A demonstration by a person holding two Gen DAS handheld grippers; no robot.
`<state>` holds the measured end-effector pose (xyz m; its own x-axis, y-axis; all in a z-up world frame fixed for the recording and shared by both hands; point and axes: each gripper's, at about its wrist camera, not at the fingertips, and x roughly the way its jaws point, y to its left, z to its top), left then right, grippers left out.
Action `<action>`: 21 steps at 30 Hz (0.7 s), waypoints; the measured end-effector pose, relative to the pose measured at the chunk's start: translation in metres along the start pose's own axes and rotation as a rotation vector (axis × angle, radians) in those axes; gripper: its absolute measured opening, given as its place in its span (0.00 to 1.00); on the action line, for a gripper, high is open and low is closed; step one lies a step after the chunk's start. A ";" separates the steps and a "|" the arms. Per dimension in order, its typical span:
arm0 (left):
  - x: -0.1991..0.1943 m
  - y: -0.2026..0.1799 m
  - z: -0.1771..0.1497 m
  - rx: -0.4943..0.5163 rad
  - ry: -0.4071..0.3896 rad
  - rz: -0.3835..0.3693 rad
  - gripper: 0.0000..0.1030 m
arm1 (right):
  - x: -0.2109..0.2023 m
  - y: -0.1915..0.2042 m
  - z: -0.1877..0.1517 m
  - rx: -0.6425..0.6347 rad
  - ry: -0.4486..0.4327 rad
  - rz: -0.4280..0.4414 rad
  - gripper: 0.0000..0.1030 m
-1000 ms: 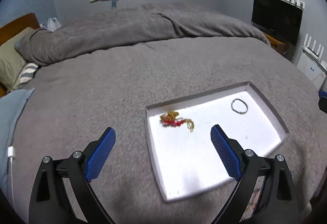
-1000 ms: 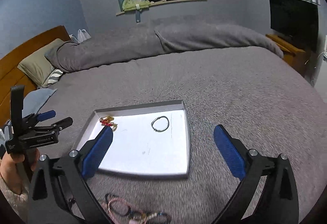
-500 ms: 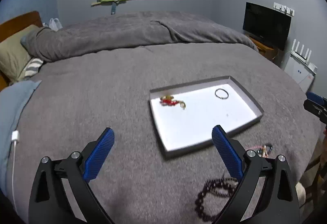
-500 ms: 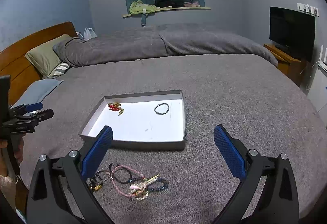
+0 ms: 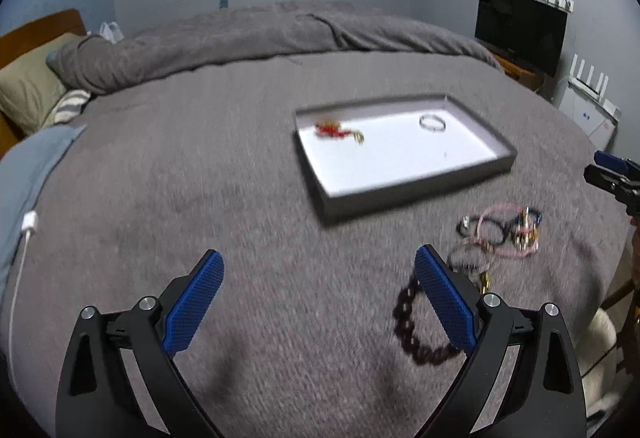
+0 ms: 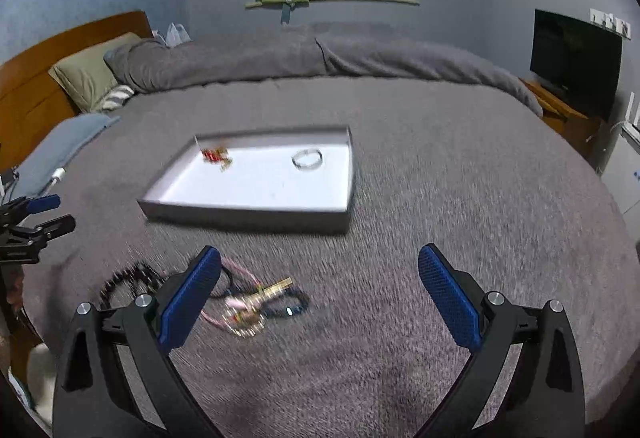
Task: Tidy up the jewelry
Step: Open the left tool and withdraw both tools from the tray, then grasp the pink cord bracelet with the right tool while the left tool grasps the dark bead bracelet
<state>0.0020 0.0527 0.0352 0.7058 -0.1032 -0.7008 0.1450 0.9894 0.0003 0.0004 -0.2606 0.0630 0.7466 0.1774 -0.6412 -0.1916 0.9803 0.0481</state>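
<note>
A shallow grey tray (image 5: 412, 194) (image 6: 248, 215) with a white floor lies on the grey bed. Inside it are a red-and-gold beaded piece (image 5: 338, 130) (image 6: 216, 155) and a silver ring-shaped bracelet (image 5: 433, 123) (image 6: 307, 159). In front of the tray, on the blanket, lies a tangle of pink, black and gold bracelets (image 5: 500, 228) (image 6: 256, 304) and a dark beaded bracelet (image 5: 420, 330) (image 6: 128, 278). My left gripper (image 5: 318, 298) is open above the blanket, its right finger over the dark beads. My right gripper (image 6: 320, 298) is open, empty, just right of the tangle.
A rolled grey duvet (image 6: 320, 54) and pillows (image 6: 86, 72) lie at the far end by a wooden headboard (image 6: 36, 78). A television (image 6: 576, 58) stands at the right. A white charger cable (image 5: 24, 234) lies on the bed's left edge.
Both grippers have pulled back from the tray toward the near edge of the bed, bringing the loose bracelets on the blanket into view. Both stay open.
</note>
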 end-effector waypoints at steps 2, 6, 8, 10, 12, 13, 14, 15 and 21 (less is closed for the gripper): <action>0.002 -0.001 -0.011 -0.010 0.012 -0.008 0.93 | 0.005 -0.001 -0.007 -0.004 0.011 -0.003 0.95; 0.009 -0.007 -0.025 0.001 0.025 -0.006 0.93 | 0.019 0.002 -0.018 -0.006 0.046 -0.001 0.95; 0.014 -0.014 -0.031 0.018 0.040 -0.002 0.93 | 0.025 0.005 -0.022 -0.004 0.057 0.010 0.95; 0.019 -0.021 -0.035 0.033 0.055 -0.016 0.93 | 0.030 0.009 -0.026 -0.008 0.065 0.016 0.95; 0.021 -0.026 -0.039 0.053 0.060 -0.024 0.93 | 0.036 0.016 -0.030 -0.019 0.074 0.028 0.95; 0.022 -0.029 -0.040 0.062 0.060 -0.024 0.93 | 0.040 0.019 -0.031 -0.025 0.079 0.032 0.95; 0.023 -0.031 -0.041 0.072 0.059 -0.026 0.93 | 0.042 0.021 -0.032 -0.028 0.083 0.036 0.95; 0.023 -0.032 -0.042 0.076 0.056 -0.030 0.93 | 0.043 0.022 -0.031 -0.029 0.084 0.040 0.95; 0.024 -0.037 -0.043 0.079 0.051 -0.087 0.90 | 0.054 0.031 -0.027 -0.035 0.088 0.067 0.88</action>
<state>-0.0166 0.0182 -0.0125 0.6527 -0.1810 -0.7357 0.2595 0.9657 -0.0073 0.0169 -0.2229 0.0091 0.6726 0.2322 -0.7027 -0.2621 0.9627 0.0672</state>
